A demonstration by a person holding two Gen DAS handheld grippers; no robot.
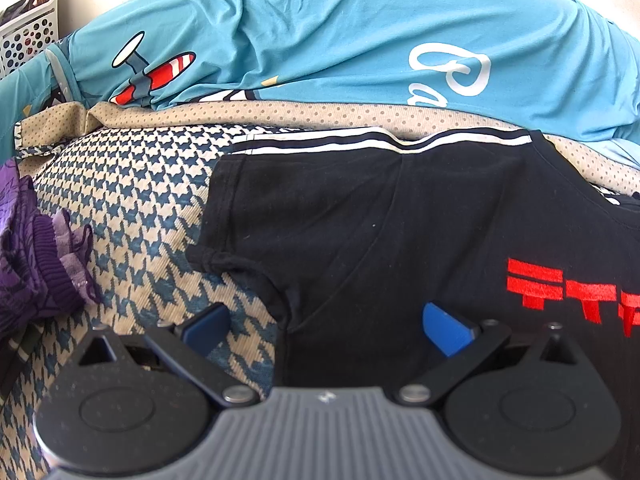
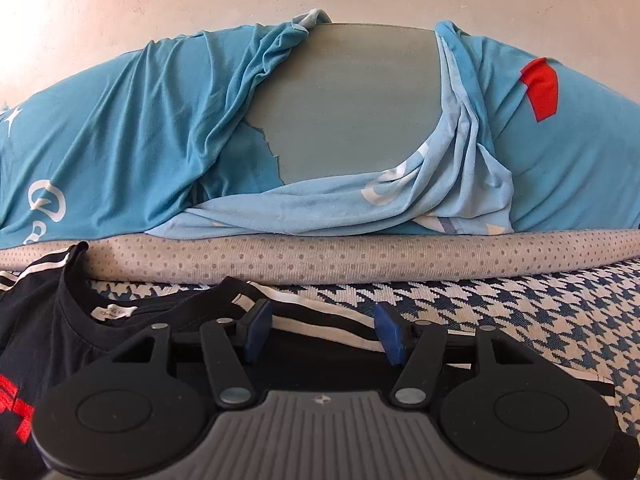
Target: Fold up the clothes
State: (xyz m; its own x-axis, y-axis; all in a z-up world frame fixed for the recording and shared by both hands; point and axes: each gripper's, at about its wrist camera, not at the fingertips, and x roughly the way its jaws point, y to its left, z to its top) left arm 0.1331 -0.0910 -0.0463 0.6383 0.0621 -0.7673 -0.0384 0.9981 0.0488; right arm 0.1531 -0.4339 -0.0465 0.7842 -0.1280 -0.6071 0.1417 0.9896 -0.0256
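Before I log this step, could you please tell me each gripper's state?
Left gripper: open, holding nothing, over the black T-shirt.
Right gripper: open, holding nothing, above the shirt's striped edge.

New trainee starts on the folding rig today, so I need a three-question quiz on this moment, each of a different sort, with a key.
1. True or false: the black T-shirt lies on the houndstooth cover.
2. What colour is the print on that shirt?
3. The left gripper is: A) shut on a sleeve; B) open over the shirt's sleeve and side; C) holding the purple garment.

Key: 1 true; 2 red; 3 B.
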